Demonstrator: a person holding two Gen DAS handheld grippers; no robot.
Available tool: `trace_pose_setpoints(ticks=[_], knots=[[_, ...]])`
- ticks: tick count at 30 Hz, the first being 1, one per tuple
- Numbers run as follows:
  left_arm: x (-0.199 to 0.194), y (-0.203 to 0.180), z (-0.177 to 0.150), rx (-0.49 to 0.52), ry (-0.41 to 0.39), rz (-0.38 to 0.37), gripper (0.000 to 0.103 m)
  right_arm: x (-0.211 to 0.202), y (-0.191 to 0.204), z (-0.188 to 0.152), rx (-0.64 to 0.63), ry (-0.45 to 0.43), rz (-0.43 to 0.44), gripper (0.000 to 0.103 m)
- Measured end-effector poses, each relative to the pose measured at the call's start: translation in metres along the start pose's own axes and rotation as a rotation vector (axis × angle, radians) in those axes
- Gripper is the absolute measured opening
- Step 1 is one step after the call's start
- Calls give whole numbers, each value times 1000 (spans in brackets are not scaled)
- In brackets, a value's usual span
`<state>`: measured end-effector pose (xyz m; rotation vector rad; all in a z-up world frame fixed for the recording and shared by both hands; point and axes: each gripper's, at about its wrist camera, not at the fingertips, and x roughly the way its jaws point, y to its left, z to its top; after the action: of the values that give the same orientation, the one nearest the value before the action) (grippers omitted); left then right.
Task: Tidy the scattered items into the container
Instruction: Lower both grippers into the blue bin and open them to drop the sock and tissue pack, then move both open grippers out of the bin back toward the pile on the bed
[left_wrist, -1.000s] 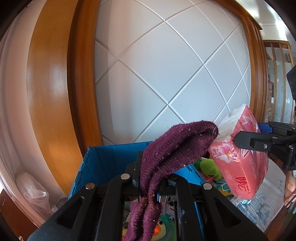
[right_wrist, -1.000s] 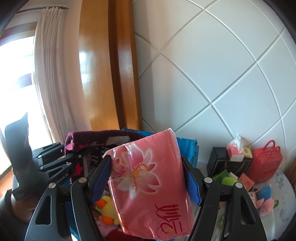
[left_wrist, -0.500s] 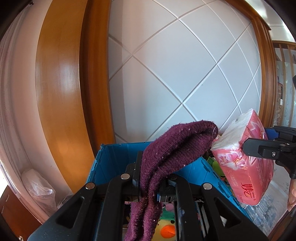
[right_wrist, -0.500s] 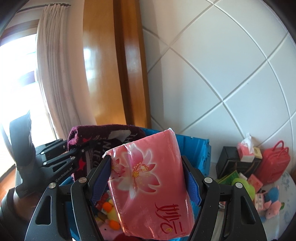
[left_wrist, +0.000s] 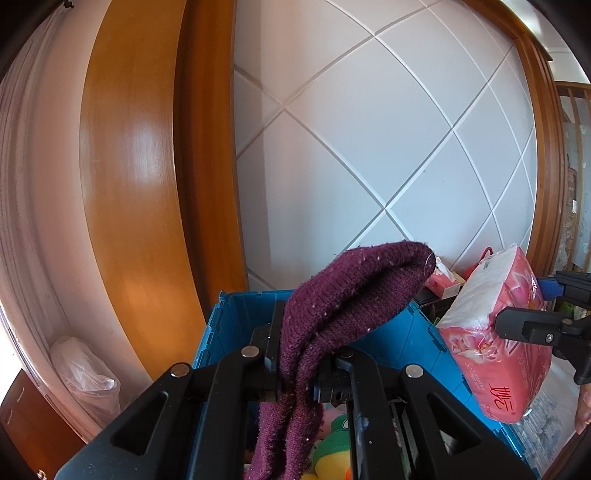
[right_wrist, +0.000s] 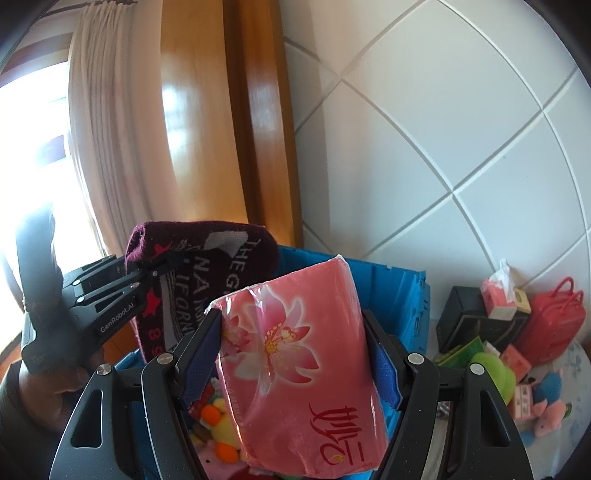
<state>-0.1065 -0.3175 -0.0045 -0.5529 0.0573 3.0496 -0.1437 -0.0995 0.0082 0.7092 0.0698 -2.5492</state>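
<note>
We carry 2 more items to the blue crate (right_wrist: 399, 291), toys already inside.
Left gripper (left_wrist: 295, 369) clenches the purple knit (left_wrist: 351, 295); right gripper (right_wrist: 295, 354) grasps the pink tissue pack (right_wrist: 299, 362); clutter (right_wrist: 517, 347) beside the crate remains.

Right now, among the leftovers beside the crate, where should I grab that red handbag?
Take the red handbag by its looped handles, coming down from above. It stands upright against the wall with the handles arching clear on top, while a black box and small cartons crowd its front and side, which probably blocks a side grip.
</note>
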Motion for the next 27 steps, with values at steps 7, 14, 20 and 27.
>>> trace_pose_setpoints(ticks=[7,14,20,27], knots=[[5,2,0,-6,12,9,10,6,1,1,-1,3,5,73],[12,19,4,-95,51,111,95,10,-10,2,28,5,21,103],[4,14,5,-87,44,121,103,3,-11,-2,8,7,21,103],[0,5,2,-77,68,111,103,-9,-22,-13,26,16,7,103]])
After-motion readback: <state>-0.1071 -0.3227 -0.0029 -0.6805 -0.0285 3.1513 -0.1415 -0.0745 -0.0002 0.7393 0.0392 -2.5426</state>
